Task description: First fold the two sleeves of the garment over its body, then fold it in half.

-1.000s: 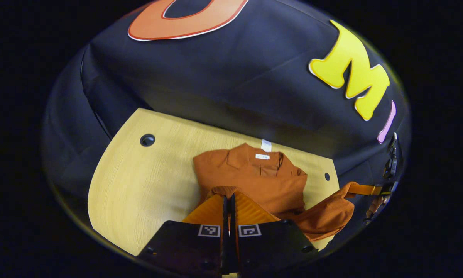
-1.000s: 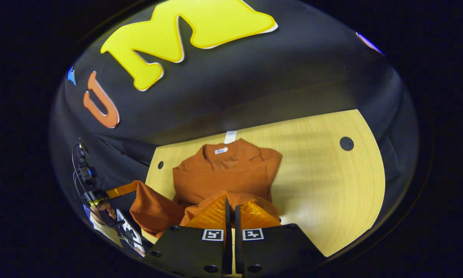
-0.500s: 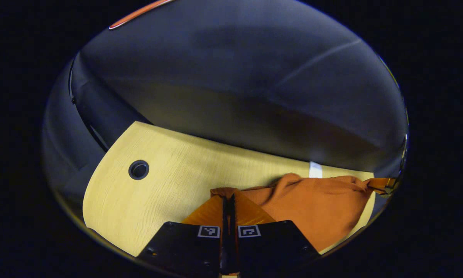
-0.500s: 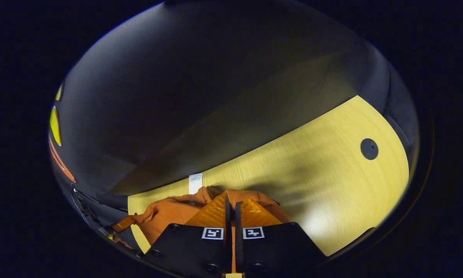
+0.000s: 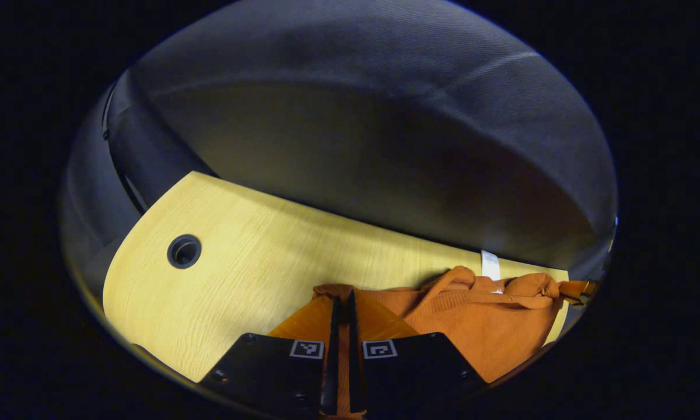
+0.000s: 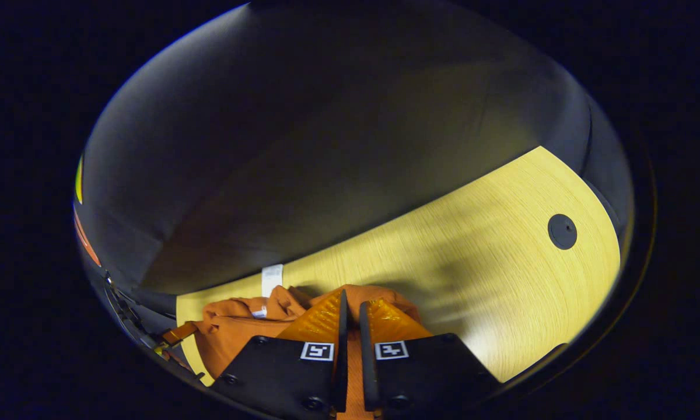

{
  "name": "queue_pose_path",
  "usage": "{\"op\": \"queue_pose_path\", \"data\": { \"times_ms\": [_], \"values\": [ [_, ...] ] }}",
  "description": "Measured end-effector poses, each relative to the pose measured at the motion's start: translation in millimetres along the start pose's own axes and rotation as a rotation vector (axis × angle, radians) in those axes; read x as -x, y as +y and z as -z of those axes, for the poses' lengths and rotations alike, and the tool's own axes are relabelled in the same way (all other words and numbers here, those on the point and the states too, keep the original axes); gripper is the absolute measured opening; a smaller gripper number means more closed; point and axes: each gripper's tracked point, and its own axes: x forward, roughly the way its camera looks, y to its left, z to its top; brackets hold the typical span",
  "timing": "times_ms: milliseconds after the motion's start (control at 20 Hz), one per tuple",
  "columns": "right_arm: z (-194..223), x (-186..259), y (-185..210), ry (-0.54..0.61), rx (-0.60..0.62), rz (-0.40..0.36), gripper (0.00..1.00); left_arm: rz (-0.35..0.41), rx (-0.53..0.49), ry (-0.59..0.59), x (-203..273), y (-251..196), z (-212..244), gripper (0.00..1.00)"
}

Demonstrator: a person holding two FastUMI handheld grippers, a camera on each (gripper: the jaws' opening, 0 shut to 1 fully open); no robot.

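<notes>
Both grippers are clamped on the hem of the rust-orange shirt: left gripper at bottom centre of its view, right gripper likewise. The cloth lies bunched on the wooden table near the white tape mark. Likely risk: uneven release leaves the half-fold skewed, or the lumpy collar edge keeps it from lying flat

Pale wooden table — rumpled orange garment lying on it.

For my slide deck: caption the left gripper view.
Left gripper pinching the orange garment on the wooden table, beside a cable hole.
</notes>
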Motion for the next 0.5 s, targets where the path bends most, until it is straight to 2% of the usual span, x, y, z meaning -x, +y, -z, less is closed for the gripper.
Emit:
{"op": "queue_pose_path", "data": {
  "times_ms": [100,150,200,300,350,450,500],
  "values": [
    [2.9,3.6,4.4,0.025,-0.036,-0.006,0.16,0.054,-0.023,-0.056,7.0,-13.9,-19.6,0.11],
    [2.0,4.1,6.0,0.026,-0.040,-0.006,0.24,0.079,-0.035,-0.078,11.2,-20.9,-28.3,0.31],
    [0.7,8.1,7.5,0.019,-0.038,-0.014,0.25,0.101,-0.048,-0.085,13.9,-26.5,-32.3,0.24],
    [-8.7,13.8,14.9,-0.011,-0.047,-0.036,0.30,0.122,-0.092,-0.050,17.7,-36.5,-25.4,0.82],
    [-14.6,18.8,17.0,-0.027,-0.048,-0.039,0.31,0.120,-0.105,-0.029,21.4,-37.1,-19.9,0.79],
    [-30.2,31.7,18.1,-0.091,-0.036,-0.053,0.31,0.113,-0.076,-0.029,37.0,-37.5,-21.9,0.89],
    [-34.8,38.0,14.7,-0.119,-0.031,-0.048,0.31,0.110,-0.041,-0.041,45.8,-36.3,-26.3,0.91]
  ]
}}
